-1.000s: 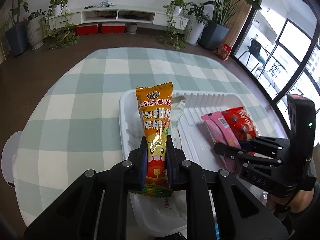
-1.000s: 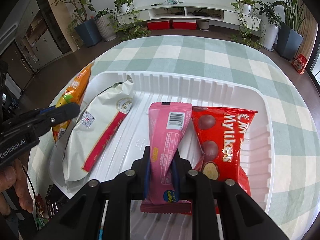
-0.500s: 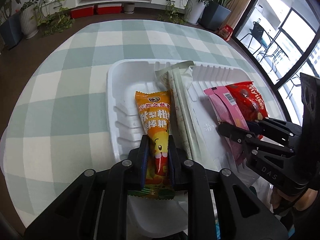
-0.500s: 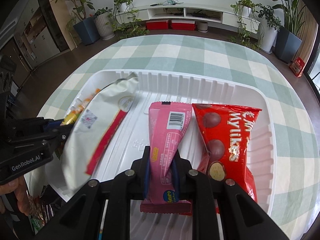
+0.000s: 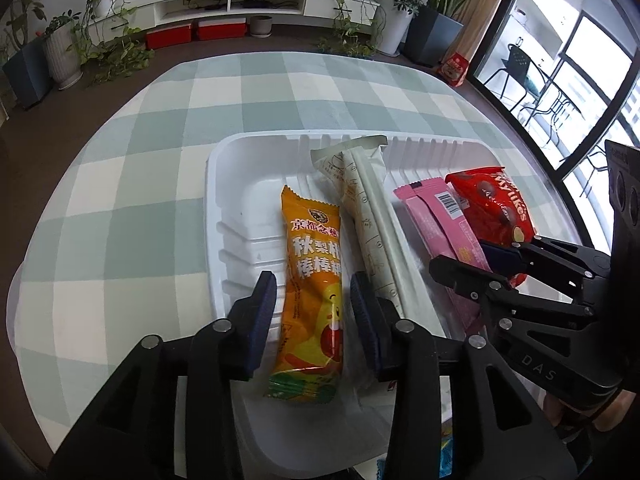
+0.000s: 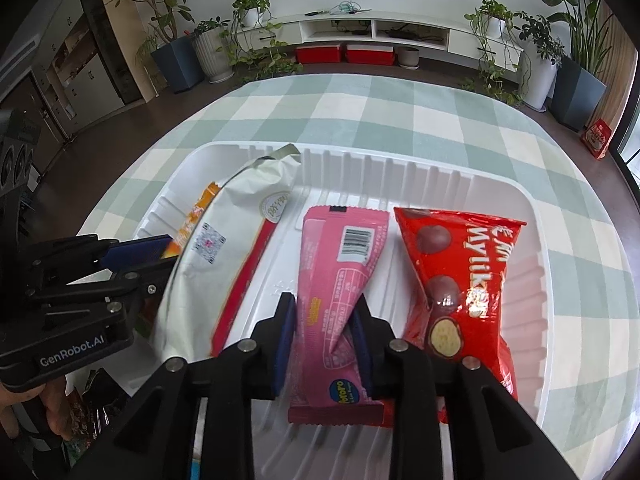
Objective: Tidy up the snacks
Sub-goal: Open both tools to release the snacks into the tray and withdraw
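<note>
A white tray (image 5: 248, 184) sits on the checked tablecloth and holds several snacks. The orange snack pack (image 5: 314, 280) lies flat in the tray's left part, between the fingers of my left gripper (image 5: 313, 312), which is open and off it. A cream-white pack (image 5: 364, 216) lies to its right. My right gripper (image 6: 322, 344) is shut on the pink snack bar (image 6: 340, 280) in the tray's middle. A red Mylikes bag (image 6: 464, 280) lies beside it on the right. The tray (image 6: 528, 248) also shows in the right wrist view.
The round table with the green and white checked cloth (image 5: 132, 184) extends beyond the tray. More snack packs (image 6: 92, 400) lie below the table's near edge at the left. Potted plants and a low TV cabinet stand far behind.
My left gripper lowered the orange pack into the tray, then opened and let it go. The right gripper stayed shut on the pink bar.
</note>
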`<state>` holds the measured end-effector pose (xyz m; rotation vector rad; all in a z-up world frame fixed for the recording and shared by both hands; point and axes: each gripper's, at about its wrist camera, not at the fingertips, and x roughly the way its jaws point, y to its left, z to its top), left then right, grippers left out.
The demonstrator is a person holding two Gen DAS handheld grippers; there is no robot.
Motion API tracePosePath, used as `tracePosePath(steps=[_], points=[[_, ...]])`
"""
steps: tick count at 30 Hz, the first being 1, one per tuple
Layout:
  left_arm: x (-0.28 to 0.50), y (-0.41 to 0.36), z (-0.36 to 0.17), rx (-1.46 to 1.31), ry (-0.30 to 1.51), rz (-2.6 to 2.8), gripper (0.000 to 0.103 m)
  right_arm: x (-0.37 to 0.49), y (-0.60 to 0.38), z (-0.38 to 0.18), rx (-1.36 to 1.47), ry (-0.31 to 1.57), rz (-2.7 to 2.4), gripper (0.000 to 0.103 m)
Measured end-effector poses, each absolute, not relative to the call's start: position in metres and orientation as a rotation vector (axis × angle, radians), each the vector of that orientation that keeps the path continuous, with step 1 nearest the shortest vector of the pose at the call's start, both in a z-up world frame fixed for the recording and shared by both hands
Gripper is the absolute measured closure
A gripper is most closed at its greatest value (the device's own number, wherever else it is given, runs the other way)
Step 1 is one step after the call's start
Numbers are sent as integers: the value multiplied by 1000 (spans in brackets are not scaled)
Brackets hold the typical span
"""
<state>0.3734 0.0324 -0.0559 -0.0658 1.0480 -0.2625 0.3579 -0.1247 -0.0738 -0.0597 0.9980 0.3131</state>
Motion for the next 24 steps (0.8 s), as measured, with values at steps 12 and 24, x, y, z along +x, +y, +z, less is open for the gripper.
tracePosePath(steps=[12,24], points=[[347,41,-11,-102,920,-250,33,342,-138,-33,-62,870,286,58],[268,67,78,-257,648,-364,3,275,-181,69,52,595,304,28]])
